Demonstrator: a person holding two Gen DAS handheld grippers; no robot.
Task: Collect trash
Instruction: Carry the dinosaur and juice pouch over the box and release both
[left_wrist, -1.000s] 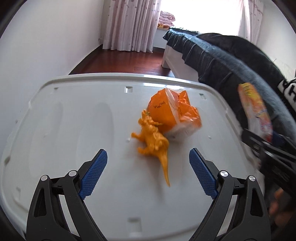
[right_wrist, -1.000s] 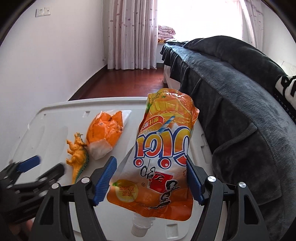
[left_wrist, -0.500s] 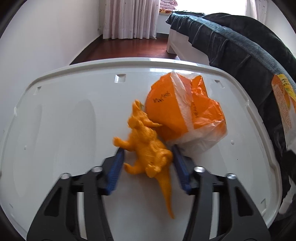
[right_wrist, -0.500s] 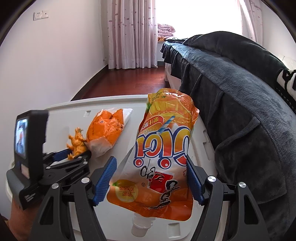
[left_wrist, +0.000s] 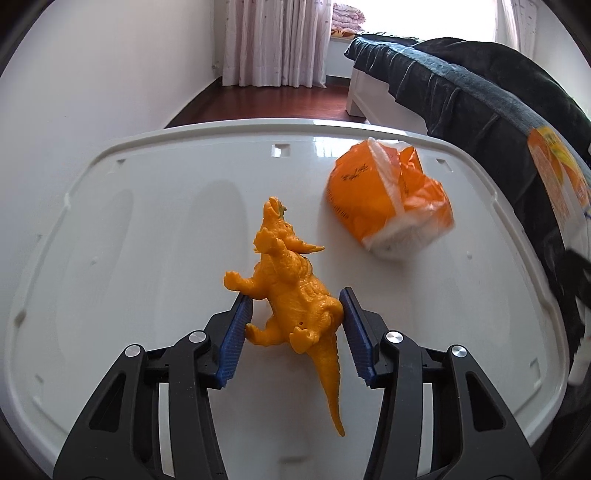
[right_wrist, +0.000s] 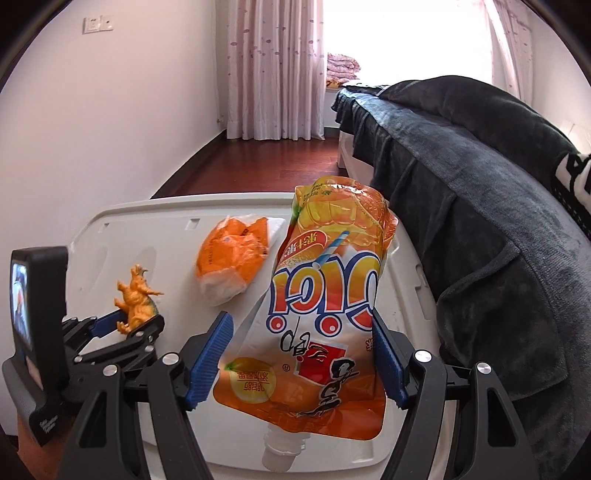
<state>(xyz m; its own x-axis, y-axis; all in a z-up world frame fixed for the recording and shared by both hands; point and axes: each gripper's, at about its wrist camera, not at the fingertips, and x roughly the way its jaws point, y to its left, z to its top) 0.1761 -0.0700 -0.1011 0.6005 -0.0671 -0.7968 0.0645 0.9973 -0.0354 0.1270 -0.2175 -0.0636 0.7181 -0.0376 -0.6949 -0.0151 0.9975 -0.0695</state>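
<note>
Beside your left gripper (left_wrist: 293, 328) the orange wrapper (left_wrist: 388, 206) lies apart on the white lid (left_wrist: 147, 206), near the dark blanket (right_wrist: 480, 192). Its blue pads have just closed and pinch the orange toy dinosaur (left_wrist: 291, 291), angled downward. Your right gripper (right_wrist: 301, 358) clamps the juice pouch (right_wrist: 325, 306), cap down, seemingly off the lid.

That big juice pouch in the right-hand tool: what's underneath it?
Under the juice pouch lies the white plastic lid, visible around its edges, with the pouch's own cap hanging low. The strip of lid directly behind the pouch is covered, so anything there stays hidden.
</note>
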